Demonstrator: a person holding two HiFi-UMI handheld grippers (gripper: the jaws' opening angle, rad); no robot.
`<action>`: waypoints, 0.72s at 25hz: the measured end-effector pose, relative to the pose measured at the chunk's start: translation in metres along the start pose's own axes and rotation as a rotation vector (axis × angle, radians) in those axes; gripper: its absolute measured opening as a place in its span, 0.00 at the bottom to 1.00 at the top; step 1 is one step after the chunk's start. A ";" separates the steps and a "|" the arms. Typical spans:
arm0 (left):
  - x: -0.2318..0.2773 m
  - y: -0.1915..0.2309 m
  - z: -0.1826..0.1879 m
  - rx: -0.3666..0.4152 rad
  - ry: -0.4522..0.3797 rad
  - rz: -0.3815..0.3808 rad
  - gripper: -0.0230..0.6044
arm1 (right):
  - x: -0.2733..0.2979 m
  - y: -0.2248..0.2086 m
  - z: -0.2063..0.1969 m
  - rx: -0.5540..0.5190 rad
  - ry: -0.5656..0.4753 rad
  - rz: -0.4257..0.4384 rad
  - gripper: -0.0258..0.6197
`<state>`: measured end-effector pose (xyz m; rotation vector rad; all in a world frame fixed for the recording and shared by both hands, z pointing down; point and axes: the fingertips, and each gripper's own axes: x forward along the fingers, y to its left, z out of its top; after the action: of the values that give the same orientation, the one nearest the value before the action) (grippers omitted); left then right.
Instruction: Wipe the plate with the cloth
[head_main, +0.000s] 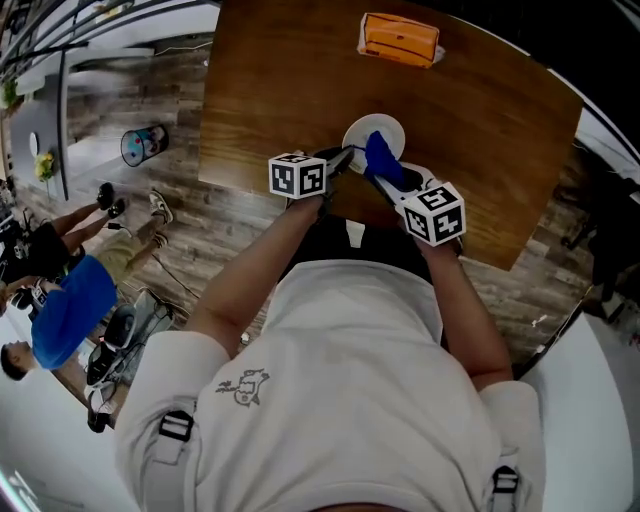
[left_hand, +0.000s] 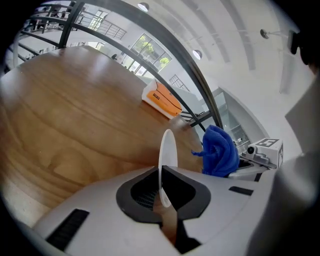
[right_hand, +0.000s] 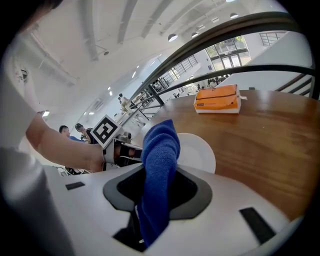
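Plate (head_main: 358, 136), cloth (head_main: 383, 160), seemingly near table (head_main: 290, 90) edge

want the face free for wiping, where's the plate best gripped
At the thin near rim, coming in edge-on, as the left gripper does now: the plate is flat and shallow, so a rim pinch probably leaves its face open to the cloth in the right gripper.

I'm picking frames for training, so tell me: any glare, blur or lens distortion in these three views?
Head view: strong fisheye, the table edges bow, no obvious blur. Left gripper view: dark corner vignette, windows washed out, the plate edge-on and sharp. Right gripper view: straight lines bend heavily, the cloth crisp, soft sheen on the table.
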<state>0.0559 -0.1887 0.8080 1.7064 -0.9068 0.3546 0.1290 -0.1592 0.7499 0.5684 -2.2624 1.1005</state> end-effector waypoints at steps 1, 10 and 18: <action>0.002 0.002 0.000 -0.004 -0.001 0.009 0.07 | -0.001 -0.003 -0.002 0.000 0.004 0.000 0.24; 0.012 0.014 -0.001 0.290 0.107 0.201 0.16 | -0.015 -0.015 -0.014 0.010 0.034 0.014 0.24; 0.025 0.028 -0.002 0.687 0.212 0.378 0.21 | -0.032 -0.011 -0.022 -0.002 0.035 0.026 0.24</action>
<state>0.0525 -0.1996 0.8444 2.0455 -1.0131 1.1865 0.1656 -0.1439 0.7468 0.5170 -2.2464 1.1123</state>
